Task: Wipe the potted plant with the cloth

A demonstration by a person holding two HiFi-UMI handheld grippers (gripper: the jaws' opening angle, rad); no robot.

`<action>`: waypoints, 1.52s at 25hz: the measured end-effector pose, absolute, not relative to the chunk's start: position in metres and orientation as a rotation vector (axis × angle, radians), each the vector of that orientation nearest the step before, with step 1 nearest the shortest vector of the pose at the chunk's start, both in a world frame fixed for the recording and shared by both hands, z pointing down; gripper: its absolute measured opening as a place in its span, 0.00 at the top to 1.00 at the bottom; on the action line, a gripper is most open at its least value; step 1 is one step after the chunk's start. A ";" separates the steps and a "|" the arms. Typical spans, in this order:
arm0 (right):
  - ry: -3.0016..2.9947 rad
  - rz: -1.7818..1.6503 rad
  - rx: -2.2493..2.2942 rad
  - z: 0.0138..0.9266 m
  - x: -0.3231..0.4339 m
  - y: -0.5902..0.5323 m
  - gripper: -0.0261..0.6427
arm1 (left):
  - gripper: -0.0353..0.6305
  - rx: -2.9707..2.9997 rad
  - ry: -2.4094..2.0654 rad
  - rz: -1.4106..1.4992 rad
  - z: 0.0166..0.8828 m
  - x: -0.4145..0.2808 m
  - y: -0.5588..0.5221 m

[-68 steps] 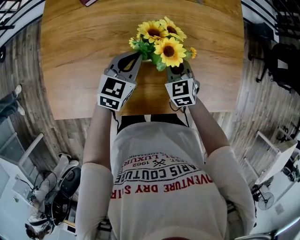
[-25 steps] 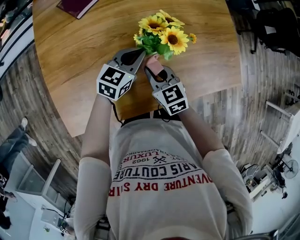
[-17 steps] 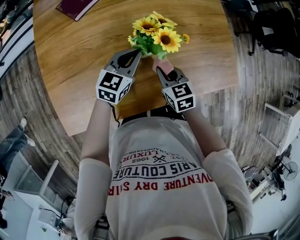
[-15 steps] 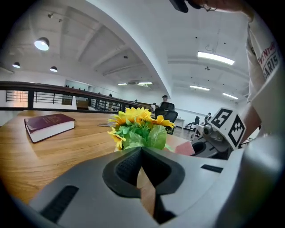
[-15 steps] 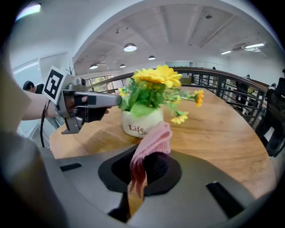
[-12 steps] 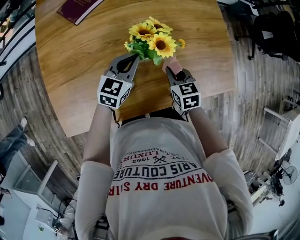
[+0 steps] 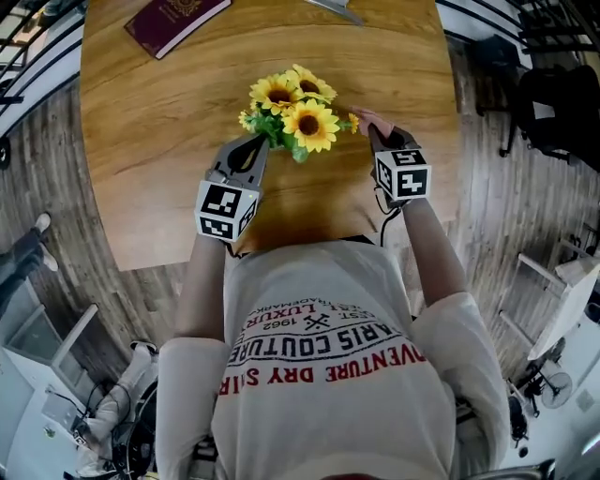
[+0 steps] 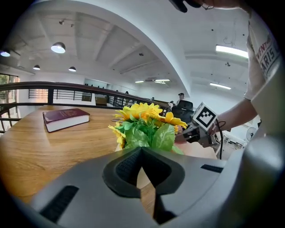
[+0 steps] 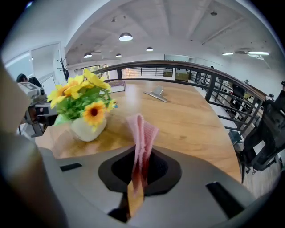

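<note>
The potted plant [image 7: 292, 111] has yellow sunflowers and green leaves and stands mid-table; the blooms hide its pot from above. The white pot [image 9: 87, 128] shows in the right gripper view. My left gripper [image 7: 257, 142] is shut with nothing between its jaws, tips close to the leaves on the plant's near left. In the left gripper view the plant [image 8: 146, 128] rises just beyond the left gripper [image 8: 141, 150]. My right gripper [image 7: 377, 129] is right of the plant, apart from it, shut on a folded pink cloth [image 9: 141, 131] that sticks up past its tips. The same cloth [image 7: 369, 118] shows from above.
A maroon book [image 7: 176, 22] lies at the table's far left. A metal object [image 9: 156, 94] lies at the far edge. The wooden table [image 7: 159, 141] ends close to the person's body. A railing and a black chair [image 7: 561, 101] stand to the right.
My right gripper has swung with the cloth from the plant's near side out to its right. The left gripper has stayed by the plant's near left.
</note>
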State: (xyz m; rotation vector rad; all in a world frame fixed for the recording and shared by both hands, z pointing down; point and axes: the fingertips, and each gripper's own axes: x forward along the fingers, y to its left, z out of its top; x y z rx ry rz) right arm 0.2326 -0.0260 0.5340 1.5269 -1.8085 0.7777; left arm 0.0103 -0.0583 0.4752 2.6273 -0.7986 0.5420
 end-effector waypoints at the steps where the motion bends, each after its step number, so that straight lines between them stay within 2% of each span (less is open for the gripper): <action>1: -1.807 0.776 1.527 0.534 0.242 -0.037 0.91 | 0.92 2.613 -0.819 0.548 0.476 0.010 -0.058; 7: -1.881 0.735 1.414 0.532 0.258 -0.095 0.91 | 0.92 2.559 -0.914 0.561 0.478 0.011 -0.059; 17: -2.103 0.757 0.841 0.548 0.177 -0.139 0.91 | 0.92 2.535 -1.011 0.593 0.479 0.010 -0.060; 25: -2.179 0.716 0.324 0.547 0.117 -0.124 0.91 | 0.92 2.573 -1.055 0.567 0.476 0.012 -0.061; 38: -2.216 0.459 -0.048 0.539 0.088 -0.111 0.91 | 0.92 2.497 -1.017 0.442 0.474 0.009 -0.065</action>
